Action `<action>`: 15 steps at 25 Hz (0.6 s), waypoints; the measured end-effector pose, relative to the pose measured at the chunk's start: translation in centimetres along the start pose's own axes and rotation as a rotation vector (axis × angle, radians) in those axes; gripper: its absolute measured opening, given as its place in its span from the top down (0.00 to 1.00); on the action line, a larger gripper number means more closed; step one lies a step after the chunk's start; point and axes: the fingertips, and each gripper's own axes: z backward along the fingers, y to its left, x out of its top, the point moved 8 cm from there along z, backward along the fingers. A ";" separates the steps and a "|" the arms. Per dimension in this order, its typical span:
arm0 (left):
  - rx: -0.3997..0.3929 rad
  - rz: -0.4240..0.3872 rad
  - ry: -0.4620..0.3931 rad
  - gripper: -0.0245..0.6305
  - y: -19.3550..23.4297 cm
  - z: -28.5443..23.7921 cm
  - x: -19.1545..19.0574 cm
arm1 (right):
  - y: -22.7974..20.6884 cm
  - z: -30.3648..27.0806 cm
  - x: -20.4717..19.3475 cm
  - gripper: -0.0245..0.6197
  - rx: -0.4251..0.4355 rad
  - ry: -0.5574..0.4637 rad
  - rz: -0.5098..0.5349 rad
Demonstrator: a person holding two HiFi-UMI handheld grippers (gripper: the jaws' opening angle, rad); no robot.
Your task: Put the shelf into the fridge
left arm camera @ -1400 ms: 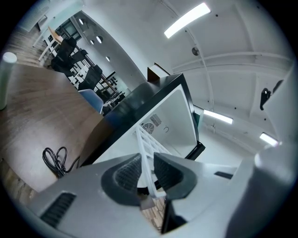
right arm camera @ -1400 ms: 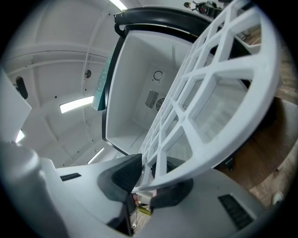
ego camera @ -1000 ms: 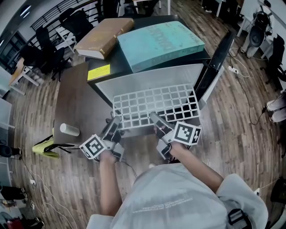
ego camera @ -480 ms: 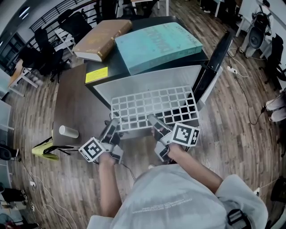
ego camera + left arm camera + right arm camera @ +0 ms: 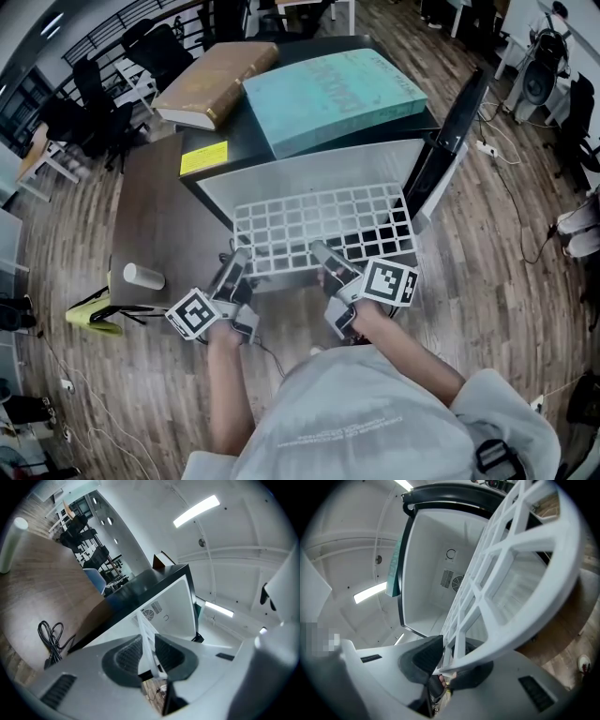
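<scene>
The shelf (image 5: 323,225) is a white plastic grid, held level in front of the small black fridge (image 5: 309,164), its far edge at the white open cavity. My left gripper (image 5: 234,267) is shut on the shelf's near-left edge, and my right gripper (image 5: 326,261) is shut on its near edge towards the right. In the left gripper view the shelf's rim (image 5: 147,639) stands edge-on between the dark pads of the left gripper (image 5: 149,651). In the right gripper view the shelf's grid (image 5: 506,573) runs out from the right gripper (image 5: 447,660) towards the fridge's back wall (image 5: 436,573).
The fridge door (image 5: 455,122) hangs open at the right. A brown book (image 5: 216,80) and a teal book (image 5: 333,89) lie on the fridge top, beside a yellow note (image 5: 204,161). A brown table (image 5: 155,216) with a white cylinder (image 5: 143,276) stands at the left.
</scene>
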 end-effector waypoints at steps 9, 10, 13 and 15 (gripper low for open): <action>-0.013 -0.006 0.005 0.84 -0.2 -0.1 0.1 | 0.0 -0.1 0.2 0.86 0.007 0.009 -0.004; -0.016 -0.006 0.006 0.84 -0.2 -0.2 0.1 | 0.0 -0.1 0.3 0.86 0.008 0.010 -0.002; -0.019 -0.002 0.008 0.84 -0.1 -0.2 0.1 | 0.0 -0.2 0.4 0.86 0.006 0.016 0.002; -0.025 0.001 0.006 0.84 -0.2 -0.3 0.1 | 0.0 -0.2 0.7 0.86 0.006 0.028 0.010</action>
